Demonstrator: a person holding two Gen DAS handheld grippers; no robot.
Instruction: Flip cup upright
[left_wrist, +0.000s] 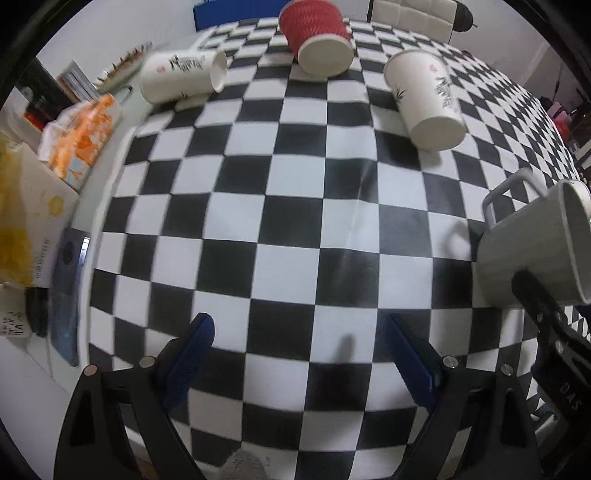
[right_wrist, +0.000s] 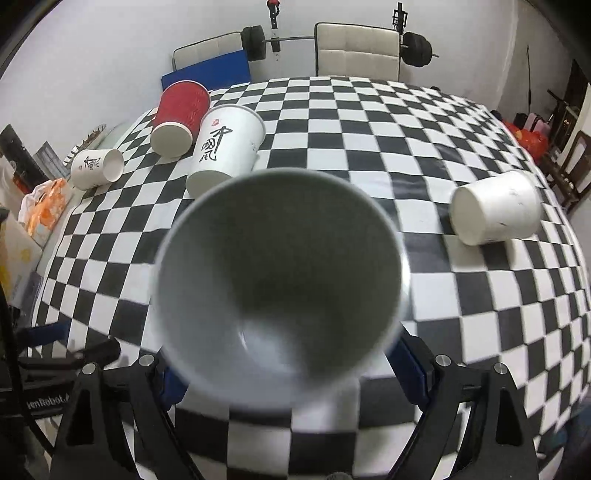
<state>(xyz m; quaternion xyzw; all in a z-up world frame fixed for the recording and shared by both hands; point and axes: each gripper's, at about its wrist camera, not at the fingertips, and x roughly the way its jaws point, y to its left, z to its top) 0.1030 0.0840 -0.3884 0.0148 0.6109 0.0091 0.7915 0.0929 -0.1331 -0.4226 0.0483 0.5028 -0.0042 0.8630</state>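
Note:
My right gripper (right_wrist: 284, 373) is shut on a grey mug (right_wrist: 277, 280), its open mouth facing the camera and filling the view; the fingertips are hidden behind it. In the left wrist view the same mug (left_wrist: 535, 247) hangs at the right edge, tilted, handle up-left, held by the right gripper (left_wrist: 532, 288). My left gripper (left_wrist: 299, 347) is open and empty above the checkered tablecloth (left_wrist: 295, 221). Paper cups lie on their sides: a red one (right_wrist: 179, 118), a large white one with black writing (right_wrist: 227, 147), a small white one (right_wrist: 96, 168), and a plain white one (right_wrist: 496, 208).
Clutter lines the table's left edge: an orange-patterned bag (left_wrist: 83, 136), a yellow-white box (left_wrist: 26, 221), a dark blue booklet (left_wrist: 66, 295). Two white chairs (right_wrist: 356, 50) and a barbell (right_wrist: 332, 40) stand behind the table. The table's near edge is just below the grippers.

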